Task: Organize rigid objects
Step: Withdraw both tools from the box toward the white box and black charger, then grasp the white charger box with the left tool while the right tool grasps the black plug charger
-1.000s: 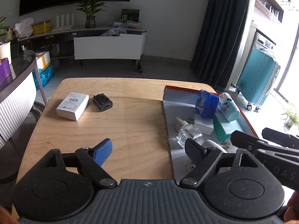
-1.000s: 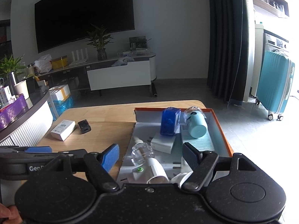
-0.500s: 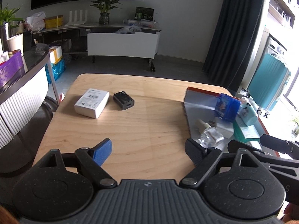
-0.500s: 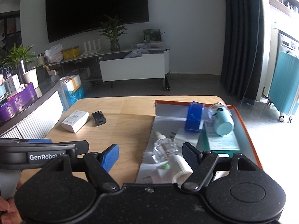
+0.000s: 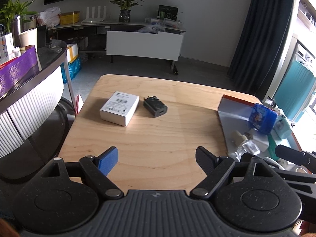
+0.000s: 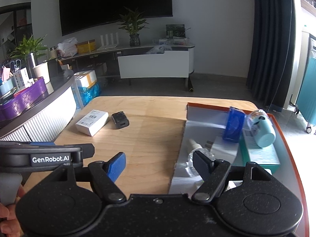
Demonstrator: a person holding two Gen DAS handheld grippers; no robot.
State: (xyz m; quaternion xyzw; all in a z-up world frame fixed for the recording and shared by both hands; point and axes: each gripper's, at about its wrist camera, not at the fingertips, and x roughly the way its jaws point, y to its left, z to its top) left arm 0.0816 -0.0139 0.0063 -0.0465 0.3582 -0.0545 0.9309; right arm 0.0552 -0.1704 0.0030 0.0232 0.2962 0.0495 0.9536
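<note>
Left wrist view: the left gripper tilts down over the wooden table, jaws spread and empty; the white box and black charger lie side by side ahead, long axes running away leftward. Right wrist view: the right gripper, likewise spread and empty, hangs at the tray edge, where a blue box stands upright beside a toppled teal bottle.

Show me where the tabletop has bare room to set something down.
Bare wood spans the table between the white box and black charger on one side and the orange-rimmed tray on the other. The tray is crowded.
</note>
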